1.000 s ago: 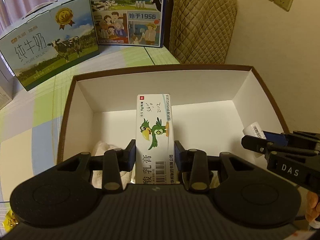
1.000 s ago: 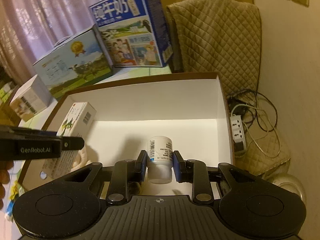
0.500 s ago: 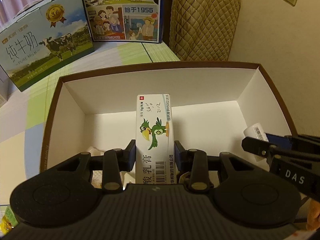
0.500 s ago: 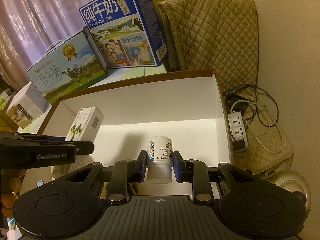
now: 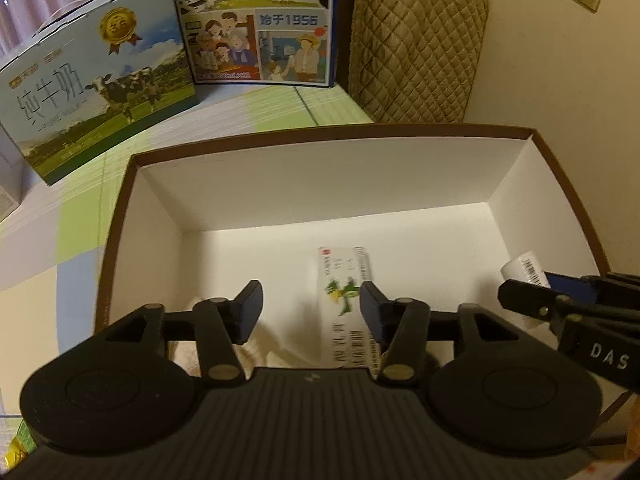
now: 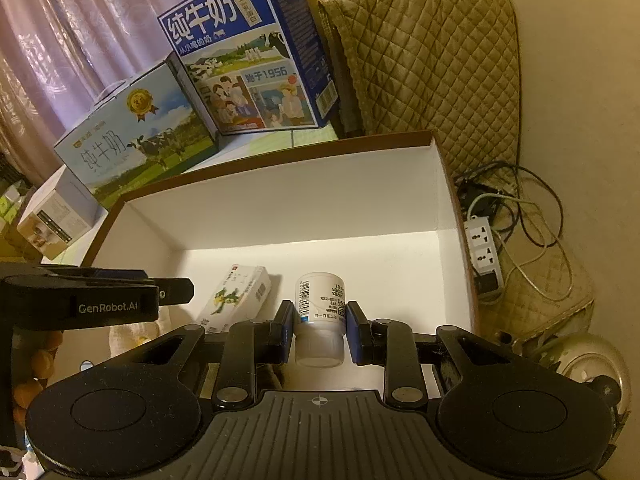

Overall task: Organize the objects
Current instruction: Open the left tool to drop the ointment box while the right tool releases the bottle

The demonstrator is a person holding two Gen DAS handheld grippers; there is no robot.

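Left gripper spread wide, gripping nothing; right gripper pinched on white bottle, held over box floor; carton lay on floor of box, against left gripper's right finger; beyond box, milk cases; quilted chair behind.
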